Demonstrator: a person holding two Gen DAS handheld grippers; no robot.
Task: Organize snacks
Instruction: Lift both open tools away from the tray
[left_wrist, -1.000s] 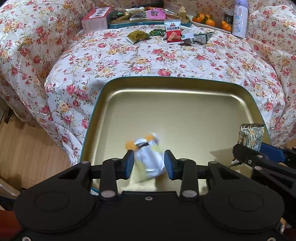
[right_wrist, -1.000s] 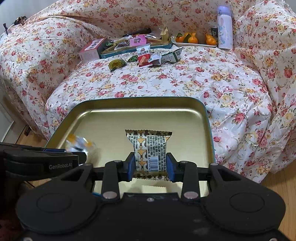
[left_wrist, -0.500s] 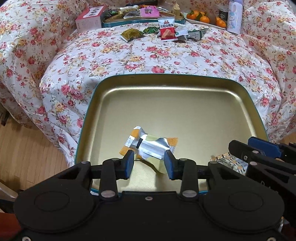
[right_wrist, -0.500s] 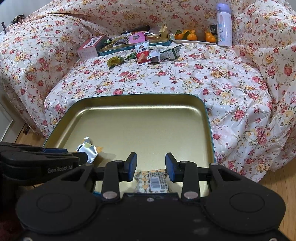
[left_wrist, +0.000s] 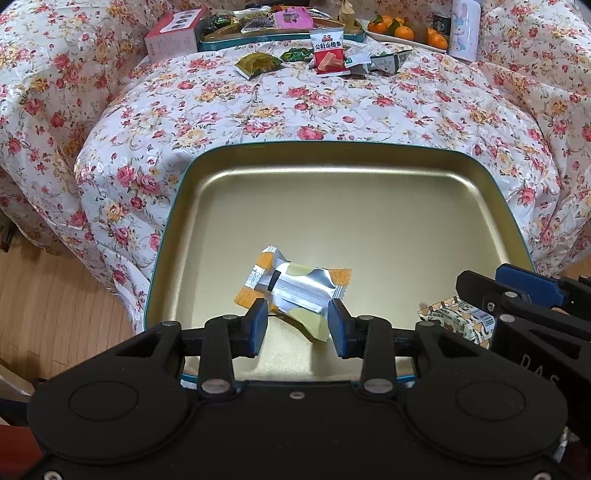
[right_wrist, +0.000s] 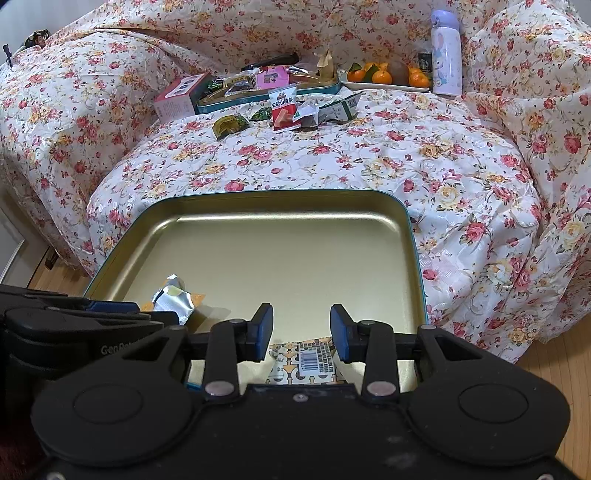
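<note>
two snack packets (left_wrist: 295, 291) (right_wrist: 308, 363) (both released) lie in the gold tray (left_wrist: 369, 221).

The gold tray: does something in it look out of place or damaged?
Nothing looks damaged. The gold tray holds two packets at its near edge: a silver-orange snack packet lying crumpled and askew, and a patterned packet lying flat, barcode up. Neither gripper grips anything.

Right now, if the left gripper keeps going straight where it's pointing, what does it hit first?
Most likely the silver and orange snack packet lying in the gold tray, just beyond the open left gripper. Depth is hard to judge.
</note>
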